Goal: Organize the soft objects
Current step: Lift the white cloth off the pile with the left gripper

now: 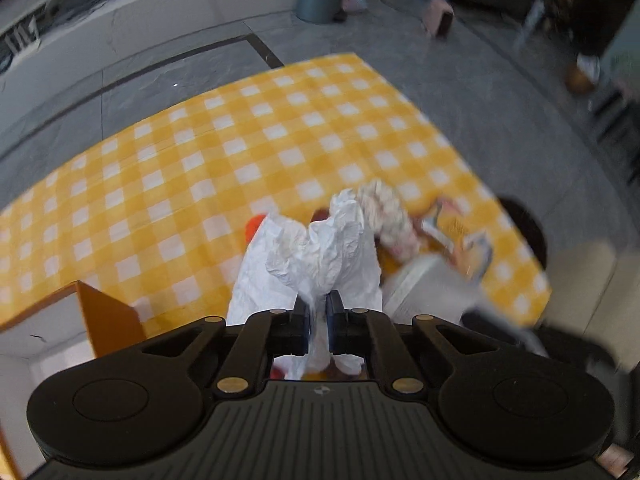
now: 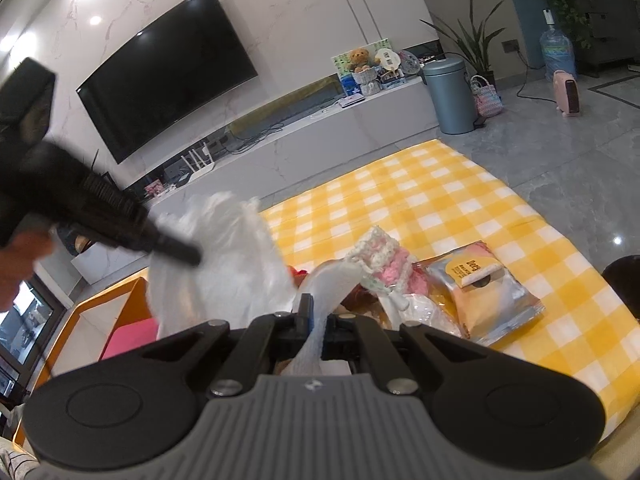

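The white plastic bag (image 1: pixel 320 248) is pinched at its rim by both tools — the left tool (image 1: pixel 318 312) on one side, the right tool (image 2: pixel 318 320) on the other. The crocheted soft item (image 2: pixel 380 258) lies on the desk (image 2: pixel 460 200) just beyond the bag's mouth, nearer the right tool.

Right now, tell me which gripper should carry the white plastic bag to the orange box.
Left. The left gripper is already shut on the white plastic bag, with the orange box close beside it. The right gripper is occupied, pinching a white strap beside the crochet piece.
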Motion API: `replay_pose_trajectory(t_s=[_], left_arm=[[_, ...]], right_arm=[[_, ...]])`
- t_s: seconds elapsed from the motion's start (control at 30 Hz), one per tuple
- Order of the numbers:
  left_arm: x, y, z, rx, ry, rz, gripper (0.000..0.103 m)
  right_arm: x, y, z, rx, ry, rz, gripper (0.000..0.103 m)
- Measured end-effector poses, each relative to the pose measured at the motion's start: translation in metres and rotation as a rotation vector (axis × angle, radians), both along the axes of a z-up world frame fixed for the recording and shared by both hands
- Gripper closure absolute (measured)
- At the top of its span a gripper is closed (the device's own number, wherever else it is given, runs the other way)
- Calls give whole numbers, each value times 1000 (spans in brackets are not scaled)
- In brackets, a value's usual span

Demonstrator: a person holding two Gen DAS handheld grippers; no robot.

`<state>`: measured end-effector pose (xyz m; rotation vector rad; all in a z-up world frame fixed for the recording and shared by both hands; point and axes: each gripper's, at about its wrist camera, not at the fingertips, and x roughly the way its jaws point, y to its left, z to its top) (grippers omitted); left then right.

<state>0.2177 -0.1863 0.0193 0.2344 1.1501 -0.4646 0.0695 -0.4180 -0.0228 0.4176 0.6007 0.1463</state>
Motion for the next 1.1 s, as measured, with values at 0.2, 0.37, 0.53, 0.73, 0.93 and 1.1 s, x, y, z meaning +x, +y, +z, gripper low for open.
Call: replay_pose_trajectory(t_s=[0.2, 0.37, 0.53, 0.73, 0.93, 1.1], left_arm=[[-22, -23, -36, 66, 42, -92, 94], [-17, -41, -64, 79, 85, -110, 92], [-8, -51, -76, 69, 76, -102, 67], [-6, -49, -78, 147, -3, -68, 16], [-1, -41, -74, 121, 6, -169, 0], [25, -34, -94, 13, 147, -84, 0]], right_arm=[[0, -2, -2, -25, 16, -36, 103], [0, -9, -6, -42, 40, -73, 103], [-1, -13, -8, -43, 46, -88, 103], [-2, -16, -10, -43, 51, -100, 103], [-2, -15, -9, -44, 54, -101, 103], [-1, -14, -10, -40, 55, -94, 103]])
